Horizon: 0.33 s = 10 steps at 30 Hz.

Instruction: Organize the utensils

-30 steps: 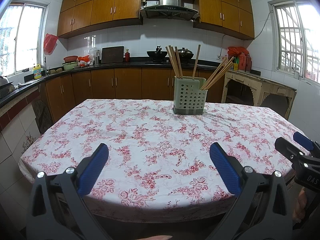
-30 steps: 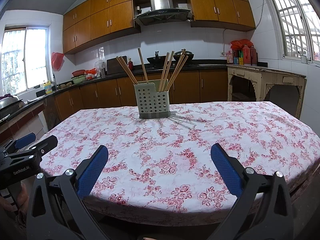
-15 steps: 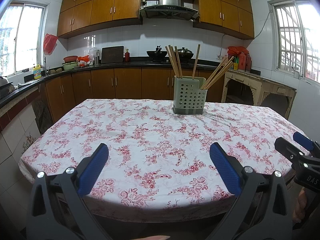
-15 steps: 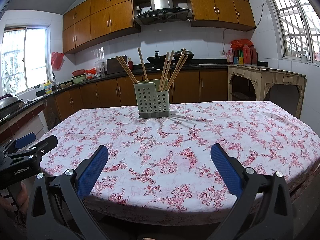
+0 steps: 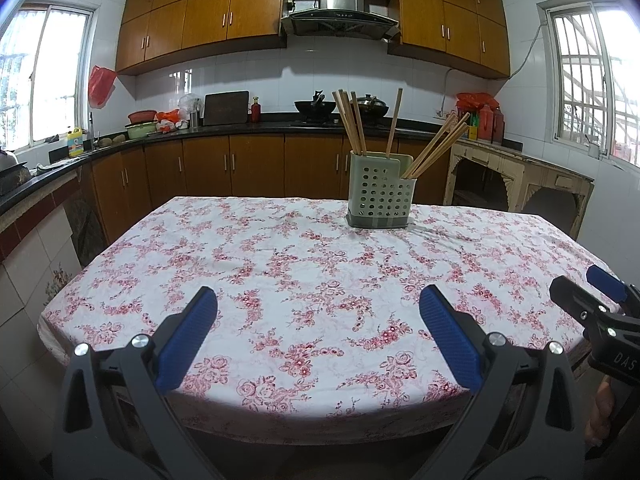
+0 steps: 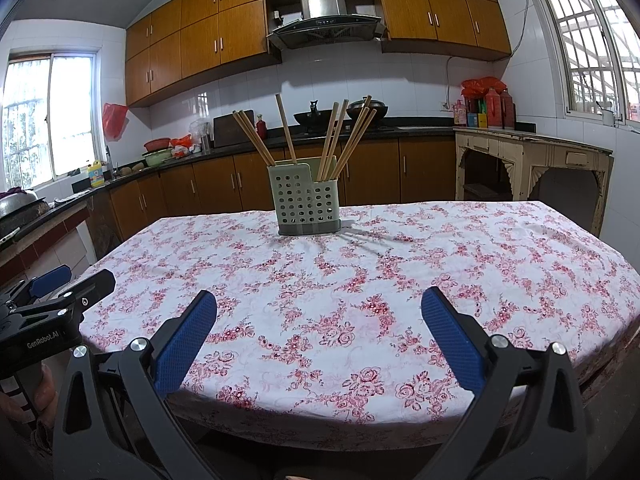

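A pale green perforated utensil holder [image 5: 380, 194] [image 6: 306, 200] stands upright at the far side of the table. Several wooden chopsticks [image 5: 352, 122] [image 6: 344, 140] lean out of its two compartments. My left gripper [image 5: 318, 304] hangs open over the table's near edge, nothing between its blue pads. My right gripper [image 6: 318, 304] is open too and holds nothing, equally far from the holder. Each gripper shows at the edge of the other's view: the right gripper [image 5: 592, 292] and the left gripper [image 6: 68, 280].
A floral red-and-white cloth covers the table [image 5: 280, 272] [image 6: 400, 272]. Wooden kitchen cabinets and a dark counter [image 5: 224, 130] run behind it. A worn cream side table [image 6: 532, 160] stands at the right. A person's hand [image 6: 40, 392] holds the left gripper's handle.
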### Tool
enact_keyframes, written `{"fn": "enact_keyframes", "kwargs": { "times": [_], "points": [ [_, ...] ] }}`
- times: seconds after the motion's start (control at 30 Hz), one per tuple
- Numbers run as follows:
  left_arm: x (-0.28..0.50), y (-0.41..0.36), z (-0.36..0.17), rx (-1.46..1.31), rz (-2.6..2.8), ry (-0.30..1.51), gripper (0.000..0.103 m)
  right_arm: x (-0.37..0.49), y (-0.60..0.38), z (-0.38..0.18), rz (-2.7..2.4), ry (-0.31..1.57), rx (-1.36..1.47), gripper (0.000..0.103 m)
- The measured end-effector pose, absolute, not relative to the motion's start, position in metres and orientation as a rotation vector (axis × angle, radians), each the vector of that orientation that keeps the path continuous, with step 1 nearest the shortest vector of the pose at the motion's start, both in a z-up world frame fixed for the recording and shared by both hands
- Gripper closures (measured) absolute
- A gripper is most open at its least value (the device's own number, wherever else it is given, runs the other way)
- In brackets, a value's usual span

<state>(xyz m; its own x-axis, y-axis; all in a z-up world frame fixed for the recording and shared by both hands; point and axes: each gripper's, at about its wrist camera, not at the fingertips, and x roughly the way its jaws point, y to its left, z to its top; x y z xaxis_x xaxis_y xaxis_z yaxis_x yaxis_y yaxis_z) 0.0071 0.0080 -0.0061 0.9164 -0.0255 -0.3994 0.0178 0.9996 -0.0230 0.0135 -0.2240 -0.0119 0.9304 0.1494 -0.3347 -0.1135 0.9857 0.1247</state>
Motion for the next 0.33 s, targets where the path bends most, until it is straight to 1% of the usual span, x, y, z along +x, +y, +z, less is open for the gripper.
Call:
{"fn": "enact_keyframes", "kwargs": {
  "times": [0.33],
  "points": [
    [0.0071,0.0078,-0.0064,-0.020,-0.022,0.412,0.004,0.0129,-0.2242,-0.0116,0.135,0.350,0.104,0.002]
  ]
}}
